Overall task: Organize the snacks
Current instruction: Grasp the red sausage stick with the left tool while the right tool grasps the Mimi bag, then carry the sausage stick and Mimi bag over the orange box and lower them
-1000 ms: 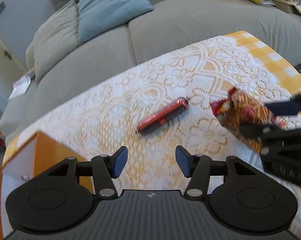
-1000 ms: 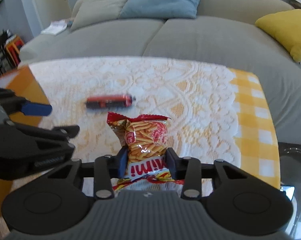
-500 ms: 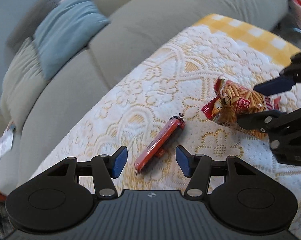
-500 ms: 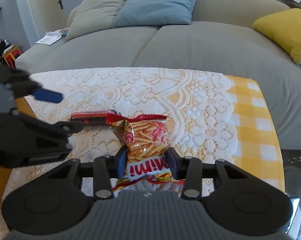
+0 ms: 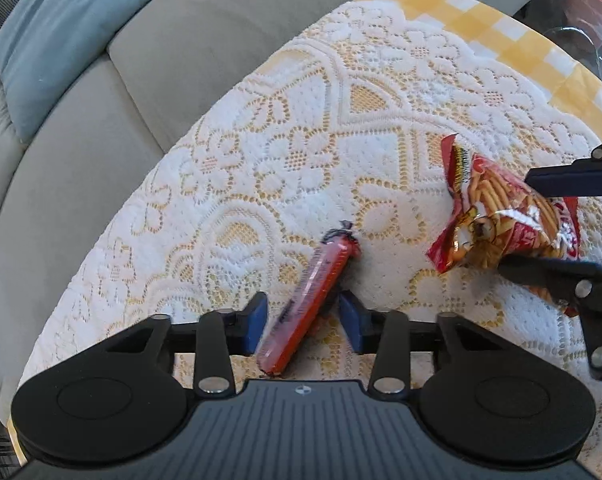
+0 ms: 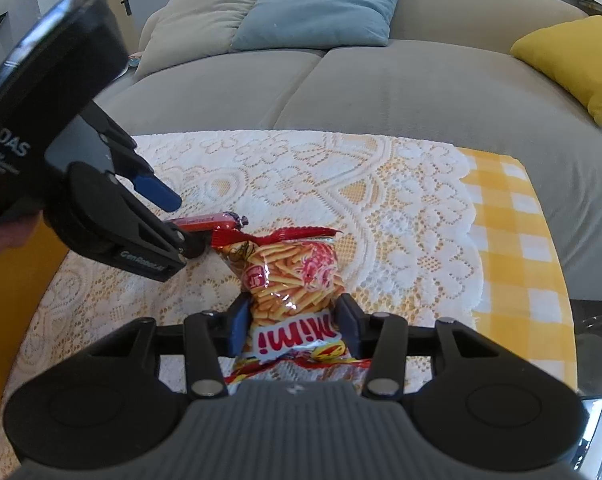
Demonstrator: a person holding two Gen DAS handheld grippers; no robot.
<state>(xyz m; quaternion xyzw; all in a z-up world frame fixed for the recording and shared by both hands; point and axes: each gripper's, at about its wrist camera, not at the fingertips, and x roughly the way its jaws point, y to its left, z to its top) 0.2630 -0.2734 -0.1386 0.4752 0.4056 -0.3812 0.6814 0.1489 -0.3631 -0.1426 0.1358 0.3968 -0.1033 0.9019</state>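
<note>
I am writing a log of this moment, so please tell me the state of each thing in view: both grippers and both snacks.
left gripper: open, fingers either side of the sausage stick, not closed on it.
right gripper: shut on the snack bag.
sausage stick: lying flat on the lace cloth, sealed.
snack bag: sealed, held by its lower part.

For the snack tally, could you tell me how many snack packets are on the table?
2: the red sausage stick between the left gripper's open fingers, and the Mimi bag clamped in the right gripper.
</note>
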